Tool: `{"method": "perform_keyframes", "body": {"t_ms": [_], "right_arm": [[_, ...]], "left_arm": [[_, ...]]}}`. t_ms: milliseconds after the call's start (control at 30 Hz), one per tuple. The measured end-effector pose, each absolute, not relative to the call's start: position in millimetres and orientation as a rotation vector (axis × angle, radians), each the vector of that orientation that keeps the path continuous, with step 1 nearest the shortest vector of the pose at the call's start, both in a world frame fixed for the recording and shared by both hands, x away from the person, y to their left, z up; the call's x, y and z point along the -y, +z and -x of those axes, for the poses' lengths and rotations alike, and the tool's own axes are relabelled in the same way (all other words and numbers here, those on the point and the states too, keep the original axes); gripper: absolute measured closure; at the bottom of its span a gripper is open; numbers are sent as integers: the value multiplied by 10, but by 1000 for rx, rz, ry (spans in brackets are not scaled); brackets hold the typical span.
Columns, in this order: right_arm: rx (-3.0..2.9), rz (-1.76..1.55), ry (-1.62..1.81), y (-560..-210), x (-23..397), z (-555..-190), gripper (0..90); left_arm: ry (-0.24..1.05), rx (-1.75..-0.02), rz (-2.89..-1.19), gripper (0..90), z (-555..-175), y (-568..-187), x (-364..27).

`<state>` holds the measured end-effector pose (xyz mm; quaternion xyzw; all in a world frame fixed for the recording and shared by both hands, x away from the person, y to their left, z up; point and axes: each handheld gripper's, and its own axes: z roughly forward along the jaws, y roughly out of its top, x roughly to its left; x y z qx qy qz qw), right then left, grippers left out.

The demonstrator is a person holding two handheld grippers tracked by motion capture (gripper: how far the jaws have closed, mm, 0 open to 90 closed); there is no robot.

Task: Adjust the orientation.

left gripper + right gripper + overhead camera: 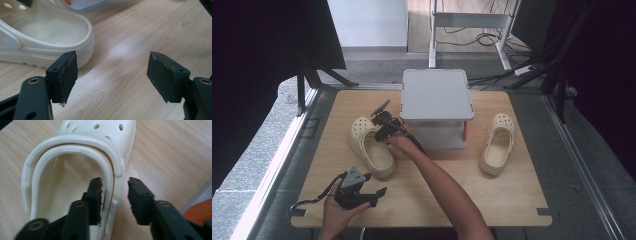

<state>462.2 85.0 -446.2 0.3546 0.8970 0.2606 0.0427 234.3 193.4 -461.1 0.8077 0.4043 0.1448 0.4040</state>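
Two cream clogs lie on the wooden table point(472, 192): a left clog point(371, 150) and a right clog point(498, 145). My right gripper point(381, 134), with its forearm crossing the table, hangs over the left clog's rim beside the toe. In the right gripper view that gripper point(115, 200) straddles the clog's point(75, 147) side wall and folded strap. One jaw is inside the shoe and one outside, with a thin gap still showing. My left gripper point(378, 197) rests open near the front left. Nothing sits between its fingers point(112, 75), and the clog's heel point(50, 32) is just ahead.
A grey two-level stand point(436, 92) with an orange part point(465, 131) on its side sits at the back centre, between the clogs. Black curtains and metal frame legs surround the table. Cables lie on the floor beyond it.
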Motion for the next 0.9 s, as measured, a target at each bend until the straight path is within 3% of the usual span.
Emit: {"method": "perform_keyframes", "body": {"t_ms": [233, 900], "right_arm": [[-2769, -1155, 798, -4487, -850, -4653, 761], [-2745, -1094, 911, -4278, -718, -4456, 777]], "left_arm": [[369, -1022, -2042, 252, -2341, -4609, -1939], [354, -1065, -2013, 252, -2350, -4607, -2086]]}}
